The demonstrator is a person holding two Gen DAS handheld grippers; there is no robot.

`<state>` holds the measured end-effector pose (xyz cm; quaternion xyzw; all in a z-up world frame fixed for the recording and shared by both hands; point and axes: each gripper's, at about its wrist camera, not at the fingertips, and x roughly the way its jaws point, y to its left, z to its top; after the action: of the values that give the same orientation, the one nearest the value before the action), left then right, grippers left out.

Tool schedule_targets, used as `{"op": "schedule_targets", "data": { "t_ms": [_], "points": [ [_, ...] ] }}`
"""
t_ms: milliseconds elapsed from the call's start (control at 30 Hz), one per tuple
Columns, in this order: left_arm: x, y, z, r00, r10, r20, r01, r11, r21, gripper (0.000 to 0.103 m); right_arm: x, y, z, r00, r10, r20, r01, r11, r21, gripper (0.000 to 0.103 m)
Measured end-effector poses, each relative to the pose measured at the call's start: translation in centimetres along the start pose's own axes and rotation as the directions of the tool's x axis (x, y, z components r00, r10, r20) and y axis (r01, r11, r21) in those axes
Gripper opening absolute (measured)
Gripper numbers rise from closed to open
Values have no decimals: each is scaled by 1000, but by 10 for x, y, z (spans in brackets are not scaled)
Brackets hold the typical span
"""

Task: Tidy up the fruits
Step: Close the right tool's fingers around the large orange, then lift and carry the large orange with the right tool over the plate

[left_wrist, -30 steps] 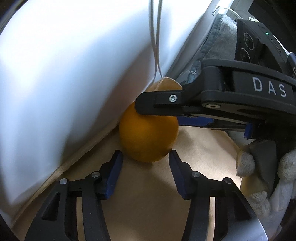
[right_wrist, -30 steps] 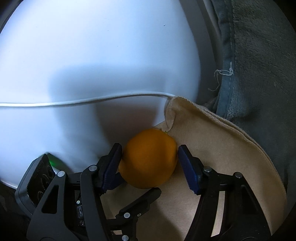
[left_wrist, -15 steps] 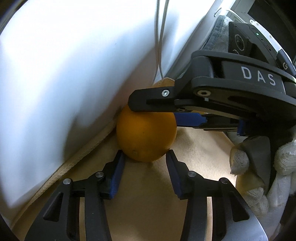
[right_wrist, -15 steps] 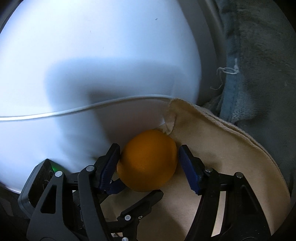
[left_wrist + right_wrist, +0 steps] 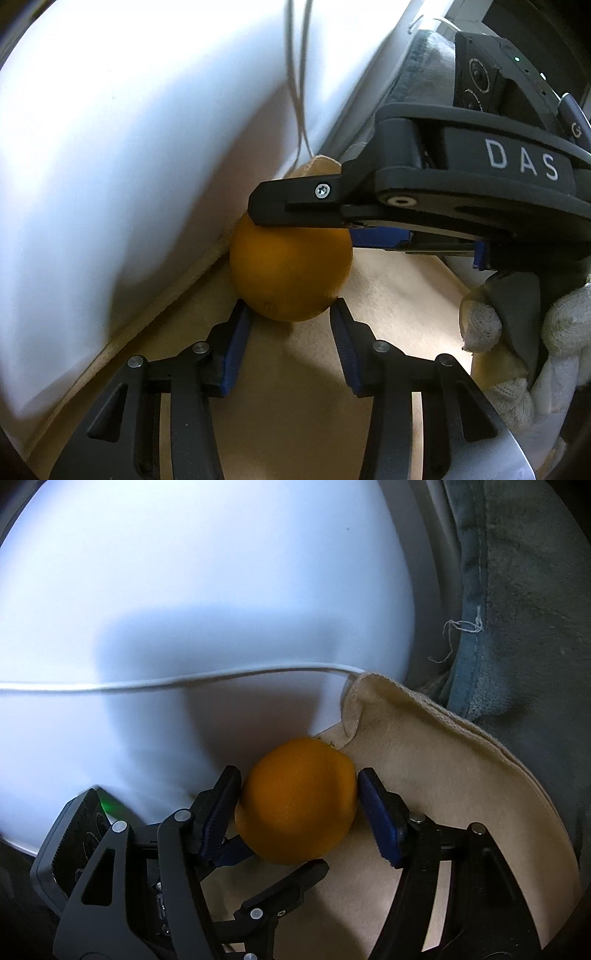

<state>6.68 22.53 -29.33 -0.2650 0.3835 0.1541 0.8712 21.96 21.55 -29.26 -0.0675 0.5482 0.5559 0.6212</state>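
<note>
Glaring white surface (image 5: 184,590), soft shadows, fisheye-dark corners, slight motion blur

I find bare beige cloth (image 5: 461,794) open rightward; the orange (image 5: 295,801) crowds the white wall (image 5: 184,590) (cord (image 5: 184,679) crossing).

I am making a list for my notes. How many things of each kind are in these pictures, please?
Orange: 1
Beige cloth: 1
White cord: 1
Grey-blue towel: 1
Grippers: 2, the left gripper and the right gripper
Total: 6
</note>
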Motion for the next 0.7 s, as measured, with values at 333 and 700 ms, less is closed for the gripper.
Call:
{"op": "schedule_targets", "data": {
  "t_ms": [333,700],
  "points": [
    [-29,-24,-12,999,-20,25,19,999,44,43,-25,17,-36,999,-20,50,20,1000,-6,68],
    [-60,-69,-35,997,-75,26,72,991,109,43,-75,5,-57,992,-64,112,61,998,33,68]
  ]
}}
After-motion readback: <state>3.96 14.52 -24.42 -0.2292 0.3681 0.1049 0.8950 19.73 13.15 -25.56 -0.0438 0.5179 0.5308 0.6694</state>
